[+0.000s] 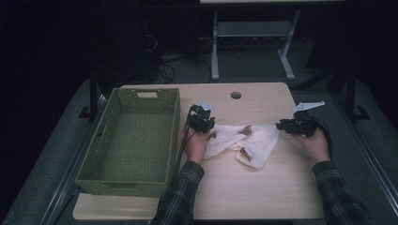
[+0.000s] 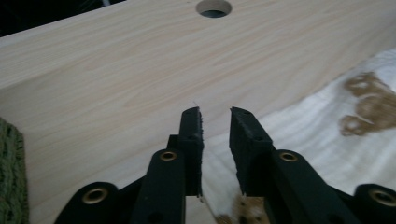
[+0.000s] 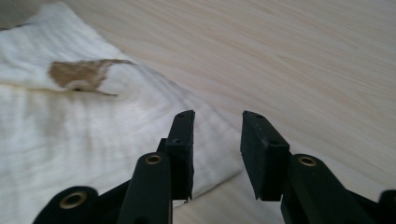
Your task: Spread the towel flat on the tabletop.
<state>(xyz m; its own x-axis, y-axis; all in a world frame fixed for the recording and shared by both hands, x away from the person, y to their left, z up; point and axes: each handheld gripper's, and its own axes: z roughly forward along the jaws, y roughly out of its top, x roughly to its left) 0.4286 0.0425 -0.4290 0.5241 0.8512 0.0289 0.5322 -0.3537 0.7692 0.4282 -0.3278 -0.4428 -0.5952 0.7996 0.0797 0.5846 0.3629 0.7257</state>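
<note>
With both grippers' jaws parted and empty, left gripper (image 1: pixel 202 118) and right gripper (image 1: pixel 295 125) flank the folded cloth (image 1: pixel 241 143), basket (image 1: pixel 133 140) unfilled.

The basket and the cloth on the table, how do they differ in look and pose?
The basket is green, woven and stands with raised walls; the cloth is white with brown marks and lies flat, folded. The basket sits at the table's left part, the cloth between both grippers. Both rest on the wooden table.

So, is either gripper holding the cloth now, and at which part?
No. The left gripper and the right gripper both have their jaws apart, with nothing pressed between them. The white cloth lies on the table.
</note>
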